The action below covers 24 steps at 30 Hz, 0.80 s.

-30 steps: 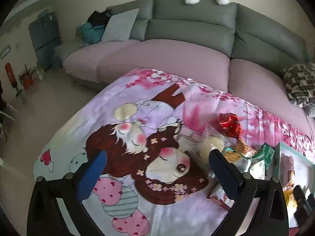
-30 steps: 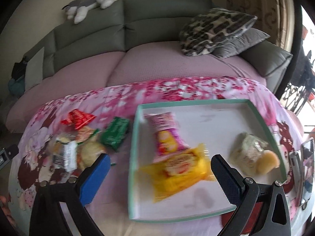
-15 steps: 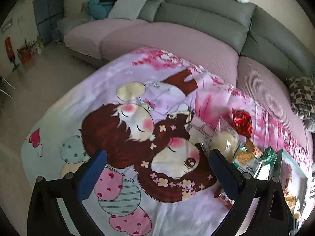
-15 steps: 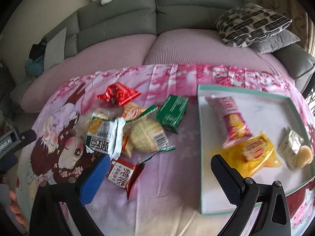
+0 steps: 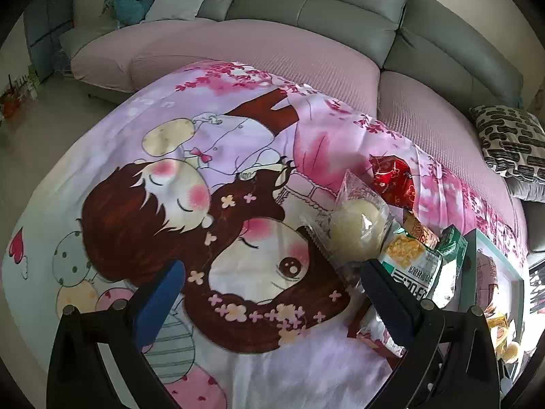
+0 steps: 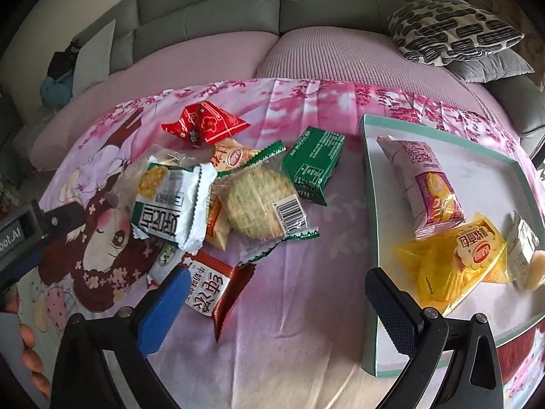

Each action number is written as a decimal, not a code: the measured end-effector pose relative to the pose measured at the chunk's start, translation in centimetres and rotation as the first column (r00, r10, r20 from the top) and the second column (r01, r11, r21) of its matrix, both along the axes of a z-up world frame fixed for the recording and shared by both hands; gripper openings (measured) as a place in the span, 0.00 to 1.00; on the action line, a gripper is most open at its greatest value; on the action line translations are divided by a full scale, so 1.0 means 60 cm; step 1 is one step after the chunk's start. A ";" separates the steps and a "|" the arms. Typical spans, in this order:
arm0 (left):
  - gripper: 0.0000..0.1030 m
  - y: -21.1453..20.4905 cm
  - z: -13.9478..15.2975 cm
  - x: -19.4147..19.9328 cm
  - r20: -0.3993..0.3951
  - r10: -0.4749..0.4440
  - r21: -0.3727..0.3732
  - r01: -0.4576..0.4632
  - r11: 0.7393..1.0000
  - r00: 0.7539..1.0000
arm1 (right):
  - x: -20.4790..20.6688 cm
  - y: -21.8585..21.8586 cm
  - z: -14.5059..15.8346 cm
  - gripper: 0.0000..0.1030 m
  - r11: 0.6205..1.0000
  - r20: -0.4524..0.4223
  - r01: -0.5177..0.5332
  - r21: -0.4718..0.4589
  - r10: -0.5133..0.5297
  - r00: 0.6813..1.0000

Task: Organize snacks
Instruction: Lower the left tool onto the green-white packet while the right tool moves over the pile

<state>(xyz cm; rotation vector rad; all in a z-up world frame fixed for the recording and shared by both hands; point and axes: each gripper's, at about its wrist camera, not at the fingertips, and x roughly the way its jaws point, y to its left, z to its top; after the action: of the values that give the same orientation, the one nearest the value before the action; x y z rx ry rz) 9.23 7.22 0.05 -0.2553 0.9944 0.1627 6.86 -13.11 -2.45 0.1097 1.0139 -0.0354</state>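
A heap of loose snacks lies on the cartoon-print cloth: a red packet, a green box, a round biscuit in clear wrap, a white-green packet and a red-white packet. The teal-rimmed tray to the right holds a pink packet, a yellow packet and a clear-wrapped bun. My right gripper hovers open over bare cloth between heap and tray. My left gripper is open too, left of the heap, near a clear-wrapped bun.
A grey and pink sofa curves behind the table. A patterned cushion lies on it at right. The left gripper's body and a person's fingers show at the left edge of the right wrist view.
The right gripper has swung left from over the tray towards the heap of snacks. The left gripper has tilted down and closer to the cloth. Both stay open and hold nothing.
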 end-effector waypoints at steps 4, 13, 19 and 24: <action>1.00 -0.001 0.000 0.006 0.040 -0.006 -0.018 0.007 1.000 0.999 | 0.008 0.003 -0.004 1.00 1.000 0.010 -0.009 -0.019 0.009 1.000; 1.00 -0.037 -0.002 0.034 0.042 -0.129 -0.062 0.132 0.989 0.991 | 0.027 -0.002 -0.006 1.00 0.999 0.026 -0.020 -0.039 0.021 0.999; 1.00 -0.092 0.000 0.050 0.037 -0.252 -0.054 0.253 0.966 0.967 | 0.031 -0.003 -0.006 1.00 0.998 0.035 -0.032 -0.046 0.033 0.999; 1.00 -0.128 -0.010 0.065 0.011 -0.308 -0.061 0.308 0.949 0.951 | 0.029 -0.003 -0.006 1.00 0.998 0.039 -0.042 -0.042 0.044 0.998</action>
<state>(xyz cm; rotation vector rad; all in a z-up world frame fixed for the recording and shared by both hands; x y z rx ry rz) 13.14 -0.46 -0.55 -0.1538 1.0264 -0.1544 8.59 -13.31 -2.79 0.0506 0.9752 -0.0149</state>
